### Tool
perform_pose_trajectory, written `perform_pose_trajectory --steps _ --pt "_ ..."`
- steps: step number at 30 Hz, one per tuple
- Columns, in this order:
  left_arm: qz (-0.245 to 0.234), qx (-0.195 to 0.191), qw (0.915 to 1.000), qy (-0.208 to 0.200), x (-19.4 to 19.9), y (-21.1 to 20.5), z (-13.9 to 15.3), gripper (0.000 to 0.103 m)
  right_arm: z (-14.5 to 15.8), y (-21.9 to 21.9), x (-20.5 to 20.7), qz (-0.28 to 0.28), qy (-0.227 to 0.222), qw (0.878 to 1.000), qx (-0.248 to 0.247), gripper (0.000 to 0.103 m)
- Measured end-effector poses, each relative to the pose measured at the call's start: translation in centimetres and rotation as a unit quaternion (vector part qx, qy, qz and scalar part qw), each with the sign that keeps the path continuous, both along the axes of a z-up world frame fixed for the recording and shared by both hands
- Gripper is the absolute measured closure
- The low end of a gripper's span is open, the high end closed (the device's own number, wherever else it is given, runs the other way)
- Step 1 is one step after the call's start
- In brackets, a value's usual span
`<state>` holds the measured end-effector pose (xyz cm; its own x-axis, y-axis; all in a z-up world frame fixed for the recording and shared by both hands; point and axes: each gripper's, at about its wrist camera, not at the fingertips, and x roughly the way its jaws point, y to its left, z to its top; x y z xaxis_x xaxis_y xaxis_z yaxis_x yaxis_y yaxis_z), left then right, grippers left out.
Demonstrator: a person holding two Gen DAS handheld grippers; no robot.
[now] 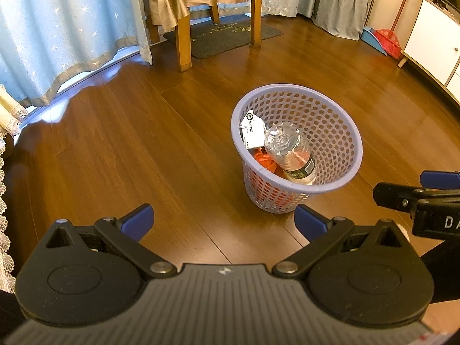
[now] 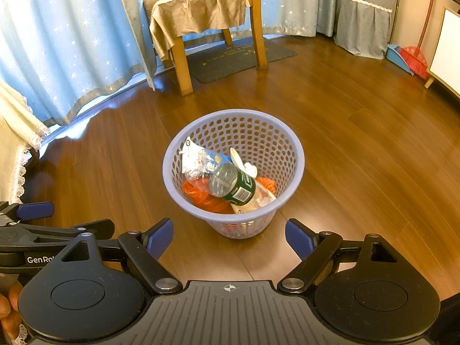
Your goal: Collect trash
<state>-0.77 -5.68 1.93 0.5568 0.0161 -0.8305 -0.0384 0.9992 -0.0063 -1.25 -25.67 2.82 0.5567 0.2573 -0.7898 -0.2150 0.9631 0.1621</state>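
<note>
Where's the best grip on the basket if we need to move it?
Likely the rim of the basket: it is the one firm, exposed band, and the wall tapers downward, so a side pinch may slip. Come from above, one finger inside and one outside, at the far or right side, where the bottle and other trash leave room. Both the left gripper and right gripper are open.

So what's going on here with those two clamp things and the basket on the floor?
A person is holding two hand-held grippers over a wooden floor to collect trash. Both the left gripper and the right gripper are open and hold nothing. In front of them stands a lavender mesh wastebasket that already holds a clear plastic bottle, an orange plastic bag and some white packaging. No loose trash shows on the floor.
</note>
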Motion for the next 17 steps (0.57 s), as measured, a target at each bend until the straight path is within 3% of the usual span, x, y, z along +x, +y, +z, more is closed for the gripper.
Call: perform_pose_trajectory --steps 17 --pt "0.003 -0.003 1.0 -0.007 -0.12 -0.02 0.13 0.001 0.04 0.0 -0.02 -0.001 -0.001 1.0 0.0 0.021"
